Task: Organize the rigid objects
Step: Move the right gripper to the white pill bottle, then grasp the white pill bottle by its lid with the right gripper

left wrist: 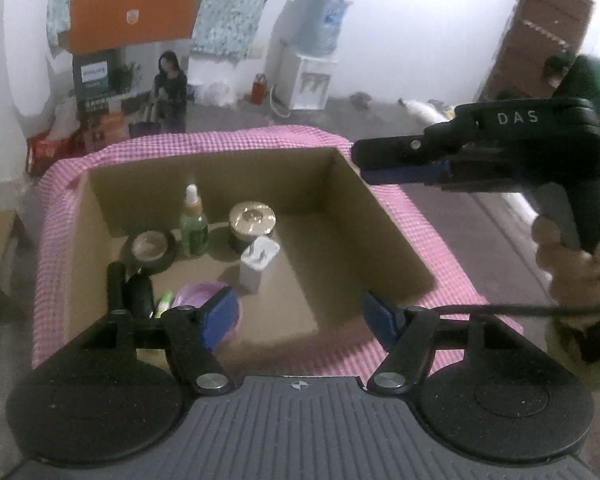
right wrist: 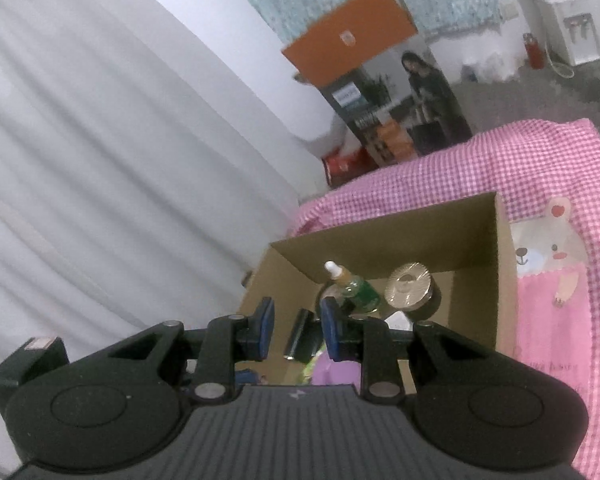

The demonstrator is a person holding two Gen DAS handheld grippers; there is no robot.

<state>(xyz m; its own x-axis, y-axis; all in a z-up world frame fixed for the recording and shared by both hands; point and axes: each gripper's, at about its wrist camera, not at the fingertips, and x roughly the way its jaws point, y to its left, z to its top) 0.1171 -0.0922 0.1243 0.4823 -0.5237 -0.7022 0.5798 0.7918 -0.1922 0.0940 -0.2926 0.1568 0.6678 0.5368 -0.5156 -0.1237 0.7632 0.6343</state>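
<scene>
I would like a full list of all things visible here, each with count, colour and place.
cardboard box: one, brown, open, on the checked cloth
checked cloth: one, pink and white, under the box
dropper bottle: one, green, upright in the box
round jar: one, gold lid, beside the bottle
tape roll: one, black, left of the bottle
charger plug: one, white, middle of the box
round container: one, lilac, near box edge
water dispenser: one, white, far wall
left gripper: open, empty, above the box
right gripper: narrow gap, nothing between its pads
hand: one, holding the right gripper's handle
</scene>
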